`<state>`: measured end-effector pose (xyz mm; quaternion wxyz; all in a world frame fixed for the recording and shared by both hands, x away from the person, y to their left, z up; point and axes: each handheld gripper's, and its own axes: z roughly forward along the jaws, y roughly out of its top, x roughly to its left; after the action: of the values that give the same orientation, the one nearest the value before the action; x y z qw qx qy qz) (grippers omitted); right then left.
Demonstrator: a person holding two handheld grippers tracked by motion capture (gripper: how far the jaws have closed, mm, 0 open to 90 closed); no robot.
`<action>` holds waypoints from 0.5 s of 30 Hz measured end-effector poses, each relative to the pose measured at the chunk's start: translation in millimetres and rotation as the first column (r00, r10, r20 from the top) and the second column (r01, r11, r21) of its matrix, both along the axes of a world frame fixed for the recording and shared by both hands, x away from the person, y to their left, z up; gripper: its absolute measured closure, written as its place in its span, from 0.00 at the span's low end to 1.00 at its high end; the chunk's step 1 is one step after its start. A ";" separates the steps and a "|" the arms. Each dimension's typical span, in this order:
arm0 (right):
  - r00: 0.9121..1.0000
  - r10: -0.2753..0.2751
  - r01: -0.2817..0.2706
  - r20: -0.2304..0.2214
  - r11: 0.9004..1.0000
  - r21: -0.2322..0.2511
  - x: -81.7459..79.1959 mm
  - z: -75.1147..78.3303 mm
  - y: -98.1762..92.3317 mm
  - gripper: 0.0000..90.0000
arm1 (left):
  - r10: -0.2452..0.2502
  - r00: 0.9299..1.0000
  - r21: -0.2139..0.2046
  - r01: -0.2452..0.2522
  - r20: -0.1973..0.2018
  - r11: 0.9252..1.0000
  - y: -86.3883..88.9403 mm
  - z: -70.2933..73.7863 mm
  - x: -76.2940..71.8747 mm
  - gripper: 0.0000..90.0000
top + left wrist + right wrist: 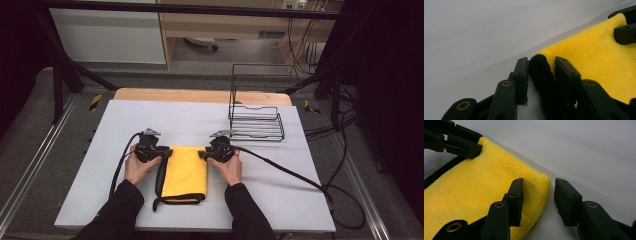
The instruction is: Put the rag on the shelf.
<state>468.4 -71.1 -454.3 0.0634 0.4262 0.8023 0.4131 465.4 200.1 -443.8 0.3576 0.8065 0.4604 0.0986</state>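
Cloth: a folded yellow fleece cloth with a black edge band [186,172] lies flat on the near middle of the table, between the two hands.
Table: a pale grey sheet [90,175] covers the tabletop; a strip of bare wood shows at its far edge.
Left gripper: the black two-jaw left gripper [159,152] sits at the cloth's far left corner, held in the person's left hand [137,167].
Left jaws: partly open; in the left gripper view [541,68] the black-banded corner stands between the two pads. One pad lies against the yellow pile, the other stands just clear of the band, so no firm pinch shows.
Right gripper: the black two-jaw right gripper [206,154] sits at the cloth's far right corner, held in the right hand [230,169].
Right jaws: partly open; in the right gripper view [537,192] one pad rests on top of the yellow corner and the other stands just off the cloth's edge, over the grey sheet.
Rack: a black wire basket rack [256,120] stands on the far right of the table, well apart from the cloth.
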 end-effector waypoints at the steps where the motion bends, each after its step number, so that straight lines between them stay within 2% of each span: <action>1: 1.000 0.000 0.000 0.000 1.000 0.000 0.0 0.0 0.0 0.69 | 0.000 1.000 0.009 0.000 -0.002 1.000 -1.1 0.5 0.4 0.70; 2: 1.000 -0.001 0.001 -0.017 1.000 0.016 0.5 -0.7 0.7 0.73 | 0.002 1.000 0.008 -0.002 -0.013 1.000 -2.1 0.9 0.9 0.72; 3: 1.000 -0.001 0.001 -0.017 1.000 0.016 0.5 -0.7 0.7 0.73 | 0.005 1.000 0.012 -0.005 -0.020 1.000 -2.9 1.3 1.6 0.72; 5: 0.998 -0.004 0.006 -0.062 0.999 0.034 2.5 -0.3 0.6 0.80 | 0.003 0.999 0.018 -0.003 -0.032 1.000 -4.1 2.3 2.4 0.75; 7: 0.996 -0.009 0.014 -0.094 0.999 0.049 3.4 0.2 0.9 0.83 | 0.003 0.999 0.015 -0.002 -0.035 1.000 -4.5 2.2 1.8 0.77; 8: 0.996 -0.009 0.014 -0.094 0.999 0.049 3.4 0.2 0.9 0.83 | 0.001 0.999 0.012 -0.001 -0.036 1.000 -4.5 2.2 1.5 0.77; 9: 0.994 -0.008 0.014 -0.108 0.998 0.055 4.1 0.8 0.7 0.87 | -0.005 0.999 0.013 0.006 -0.039 1.000 -4.0 2.6 1.4 0.80; 13: 0.995 -0.004 0.010 -0.104 0.998 0.059 3.8 2.1 0.2 0.92 | -0.010 0.999 0.003 0.010 -0.031 1.000 -2.8 3.5 0.5 0.88; 15: 0.995 -0.007 0.013 -0.097 0.998 0.063 3.1 3.0 0.0 0.93 | -0.003 0.999 -0.018 0.003 -0.037 1.000 -0.4 3.3 0.3 0.90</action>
<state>471.5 -71.1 -451.3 0.0131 0.4517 0.7887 0.4169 465.6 199.6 -440.5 0.3566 0.8056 0.4666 0.0789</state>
